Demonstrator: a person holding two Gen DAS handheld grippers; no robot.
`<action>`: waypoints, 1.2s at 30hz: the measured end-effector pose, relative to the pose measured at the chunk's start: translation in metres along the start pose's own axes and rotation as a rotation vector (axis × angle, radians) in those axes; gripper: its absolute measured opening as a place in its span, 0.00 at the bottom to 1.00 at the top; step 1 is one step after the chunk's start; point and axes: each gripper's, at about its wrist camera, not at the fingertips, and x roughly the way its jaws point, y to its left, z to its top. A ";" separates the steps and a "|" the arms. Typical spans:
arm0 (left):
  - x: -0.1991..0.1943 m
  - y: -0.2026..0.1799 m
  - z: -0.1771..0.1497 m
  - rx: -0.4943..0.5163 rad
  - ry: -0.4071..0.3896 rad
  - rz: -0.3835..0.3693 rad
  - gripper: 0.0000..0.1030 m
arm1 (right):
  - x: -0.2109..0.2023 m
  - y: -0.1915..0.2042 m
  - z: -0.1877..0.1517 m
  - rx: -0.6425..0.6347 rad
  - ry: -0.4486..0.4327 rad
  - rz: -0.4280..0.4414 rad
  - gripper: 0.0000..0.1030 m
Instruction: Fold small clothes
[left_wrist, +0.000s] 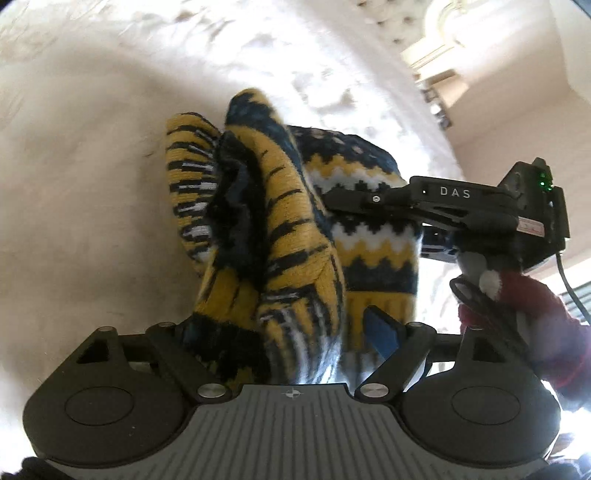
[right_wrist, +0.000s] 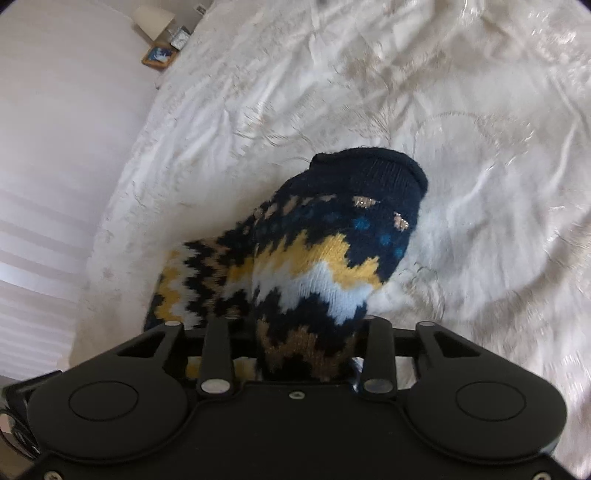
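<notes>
Status on the fold: early, nothing folded flat yet.

- Looking at a patterned knit sock (left_wrist: 280, 206), yellow, navy and white, raised partly off the white bedspread (right_wrist: 480, 110) and bunched into an upright lump. Can't tell whether one sock or a pair.
- Left wrist view: filling centre to 6 o'clock, with the ribbed opening gaping at 9 o'clock and the inside-out float pattern showing.
- Right wrist view: running from 6 o'clock up to a navy toe at roughly 1 o'clock, with that toe end resting on the bedspread.
- Left gripper (left_wrist: 288, 325): standing wide, fabric stuffed into the gap. Blue pad showing at 5 o'clock just beside the yellow cuff, other finger hidden behind knit. Can't tell whether actually pinching.
- Right gripper (right_wrist: 303, 325): drawn in narrow and clamped on the sock's lower part. Same gripper coming in from 3 o'clock in the left wrist view, finger laid across the zigzag band, with a red sleeve (left_wrist: 535, 295) behind it.

Done, judging by this: sock picked up and shared between both tools.
Left: straighten it, lay it flat, double it over, set it down. Expecting soft stretchy knit to sag and slip from a shallow pinch.
</notes>
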 end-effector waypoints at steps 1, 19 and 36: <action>-0.003 -0.007 -0.002 0.007 -0.009 -0.011 0.82 | -0.009 0.007 -0.004 -0.005 -0.014 0.009 0.45; -0.031 -0.135 -0.134 -0.060 -0.014 -0.106 0.82 | -0.152 0.035 -0.102 -0.010 -0.071 0.073 0.45; -0.058 -0.113 -0.134 -0.095 -0.244 0.644 0.82 | -0.121 0.000 -0.075 -0.237 -0.219 -0.220 0.91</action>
